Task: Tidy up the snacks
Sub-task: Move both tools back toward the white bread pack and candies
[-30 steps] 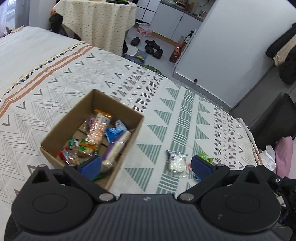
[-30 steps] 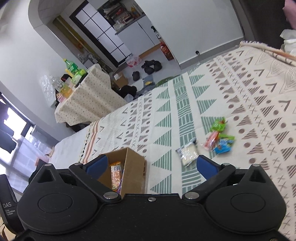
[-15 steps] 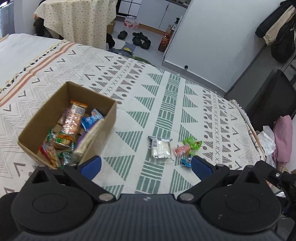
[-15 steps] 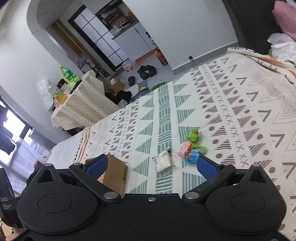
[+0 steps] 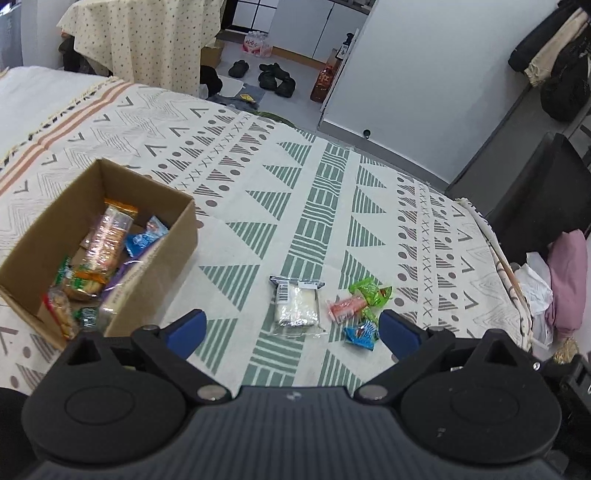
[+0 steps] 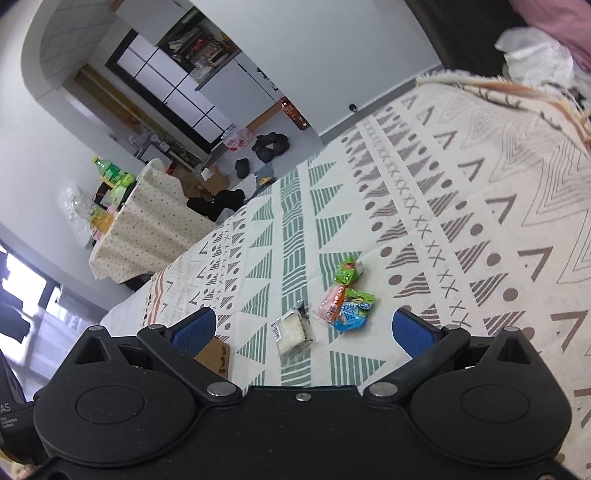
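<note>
A cardboard box (image 5: 155, 254) holding several snack packets stands on the patterned bed cover at the left; only its corner (image 6: 218, 356) shows in the right wrist view. Loose on the cover lie a clear packet with white contents (image 5: 297, 306) (image 6: 291, 332), a pink packet (image 5: 345, 308) (image 6: 330, 304), a green packet (image 5: 371, 293) (image 6: 347, 271) and a blue packet (image 5: 362, 332) (image 6: 351, 314). My left gripper (image 5: 291, 330) is open and empty above the clear packet. My right gripper (image 6: 303, 328) is open and empty above the loose packets.
The bed cover (image 5: 325, 192) ends at its far edge above a floor with shoes (image 5: 275, 77) and a bottle (image 5: 325, 79). A cloth-draped table (image 5: 147, 33) stands beyond the bed. Pink and white cloth (image 5: 557, 273) lies at the right edge.
Both grippers have shifted right, away from the box and toward the loose packets. The box has slid left in both views. Both grippers stay open.
</note>
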Demonstrator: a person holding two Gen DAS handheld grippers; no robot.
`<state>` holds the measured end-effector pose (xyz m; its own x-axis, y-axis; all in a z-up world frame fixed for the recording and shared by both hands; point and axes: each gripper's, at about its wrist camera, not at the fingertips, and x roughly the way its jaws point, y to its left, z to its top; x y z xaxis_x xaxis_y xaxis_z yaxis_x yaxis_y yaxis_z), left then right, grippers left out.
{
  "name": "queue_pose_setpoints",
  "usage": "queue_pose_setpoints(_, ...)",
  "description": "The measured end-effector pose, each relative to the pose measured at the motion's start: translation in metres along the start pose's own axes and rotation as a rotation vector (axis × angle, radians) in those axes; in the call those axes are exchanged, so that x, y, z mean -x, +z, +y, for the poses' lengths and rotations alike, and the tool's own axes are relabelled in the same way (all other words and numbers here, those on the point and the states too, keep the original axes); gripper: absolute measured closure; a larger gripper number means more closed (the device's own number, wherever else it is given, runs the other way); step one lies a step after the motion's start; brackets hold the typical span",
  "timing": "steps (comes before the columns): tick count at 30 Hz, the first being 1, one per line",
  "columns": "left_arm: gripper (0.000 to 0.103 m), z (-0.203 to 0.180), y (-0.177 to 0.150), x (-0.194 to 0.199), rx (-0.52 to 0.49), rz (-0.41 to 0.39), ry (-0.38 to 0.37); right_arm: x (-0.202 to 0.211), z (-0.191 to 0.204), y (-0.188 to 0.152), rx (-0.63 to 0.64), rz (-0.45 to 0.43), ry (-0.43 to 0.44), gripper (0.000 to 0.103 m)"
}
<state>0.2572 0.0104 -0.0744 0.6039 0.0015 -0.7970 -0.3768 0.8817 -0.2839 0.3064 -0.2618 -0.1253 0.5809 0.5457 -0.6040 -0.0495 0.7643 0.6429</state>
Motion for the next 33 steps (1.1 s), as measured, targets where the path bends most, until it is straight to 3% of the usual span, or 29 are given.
queue_pose_setpoints(6,0.005,-0.003,0.000,-0.028,0.015,0.016,-0.004,-0.021,-0.012,0.003,-0.036,0.027,0.010,0.002)
queue_pose_setpoints(11,0.011,-0.001,0.000,-0.058,0.031,0.058,0.000,-0.053,-0.020,0.009,-0.079,0.067,0.004,0.012)
queue_pose_setpoints(24,0.028,0.003,0.001,-0.140,0.063,0.162,0.007,-0.125,-0.032,0.007,-0.058,0.180,-0.076,0.021)
queue_pose_setpoints(33,0.030,-0.004,0.000,-0.180,0.046,0.217,0.041,-0.157,-0.042,0.003,-0.043,0.234,-0.107,0.027)
